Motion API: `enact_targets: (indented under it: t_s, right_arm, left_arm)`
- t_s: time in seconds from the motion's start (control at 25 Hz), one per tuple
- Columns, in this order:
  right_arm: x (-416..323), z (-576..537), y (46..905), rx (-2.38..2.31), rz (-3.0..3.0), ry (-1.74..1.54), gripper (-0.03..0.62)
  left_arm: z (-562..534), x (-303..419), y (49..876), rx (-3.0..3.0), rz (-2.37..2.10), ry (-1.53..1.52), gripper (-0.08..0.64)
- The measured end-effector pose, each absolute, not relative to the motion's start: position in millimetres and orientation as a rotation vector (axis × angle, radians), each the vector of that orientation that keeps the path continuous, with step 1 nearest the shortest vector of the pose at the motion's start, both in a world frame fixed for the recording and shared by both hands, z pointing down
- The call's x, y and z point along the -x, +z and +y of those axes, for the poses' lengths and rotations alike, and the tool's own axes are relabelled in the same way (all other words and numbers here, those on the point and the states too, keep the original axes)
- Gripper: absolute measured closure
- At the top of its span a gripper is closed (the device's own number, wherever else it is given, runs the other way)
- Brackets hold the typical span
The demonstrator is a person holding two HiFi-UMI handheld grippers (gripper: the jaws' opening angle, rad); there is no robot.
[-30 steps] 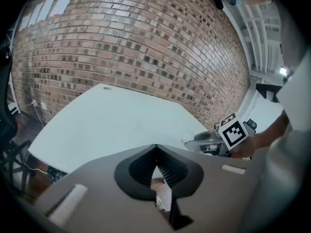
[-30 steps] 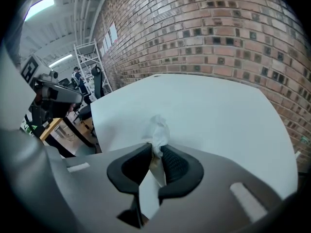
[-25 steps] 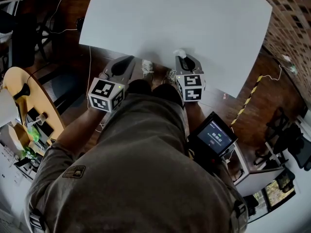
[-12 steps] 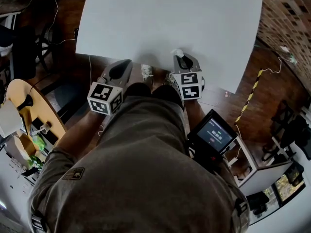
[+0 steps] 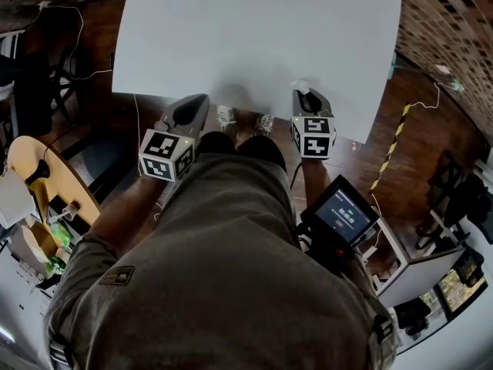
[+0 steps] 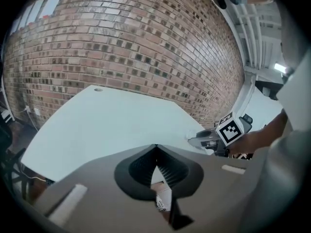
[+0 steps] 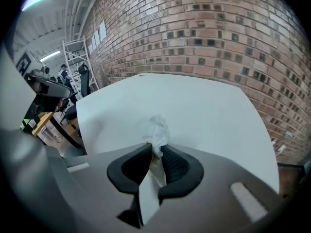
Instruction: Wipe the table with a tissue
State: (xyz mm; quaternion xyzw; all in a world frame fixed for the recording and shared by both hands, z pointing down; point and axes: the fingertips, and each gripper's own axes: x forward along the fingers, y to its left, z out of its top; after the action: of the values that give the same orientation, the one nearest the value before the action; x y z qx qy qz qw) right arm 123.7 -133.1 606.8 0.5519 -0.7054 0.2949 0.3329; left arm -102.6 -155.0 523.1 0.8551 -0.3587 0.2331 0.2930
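Observation:
The white table [image 5: 254, 37] fills the top of the head view. My right gripper [image 5: 306, 92] is at its near edge, right of centre, shut on a crumpled white tissue [image 5: 299, 86]. In the right gripper view the tissue [image 7: 156, 130] sticks out from between the jaws of the right gripper [image 7: 155, 152] over the tabletop [image 7: 204, 110]. My left gripper [image 5: 200, 99] hovers at the near edge further left, shut with nothing in it. In the left gripper view, the jaws of the left gripper [image 6: 155, 152] are pressed together, and the right gripper [image 6: 206, 141] shows at the table's far right.
A brick wall [image 6: 126, 47] stands behind the table. A round wooden table [image 5: 42, 172] with clutter is at the left. A device with a lit screen [image 5: 343, 216] hangs at the person's right side. Striped tape [image 5: 391, 149] lies on the floor on the right.
My right gripper has slid to the right along the table's near edge with the tissue. The left gripper has stayed about where it was.

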Motion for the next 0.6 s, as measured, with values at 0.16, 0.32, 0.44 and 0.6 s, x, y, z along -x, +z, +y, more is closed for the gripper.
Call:
enact_targets:
  t_s: [0.16, 0.32, 0.44, 0.6]
  right_arm:
    - [-95, -134, 608, -1.405, -1.898, 0.777, 0.528]
    - [-57, -139, 608, -1.357, -1.965, 0.757, 0.528]
    - [-28, -142, 610, -1.315, -2.016, 0.740, 0.527]
    - [5, -145, 607, -1.247, -2.063, 0.707, 0.526]
  left_arm:
    - [-153, 112, 523, -2.264, -0.980, 0.618, 0.558]
    - [-151, 131, 523, -2.246, -1.013, 0.620, 0.558]
    - [-147, 147, 524, -2.235, -1.036, 0.624, 0.558]
    - [-147, 160, 522, -2.225, -1.059, 0.634, 0.558]
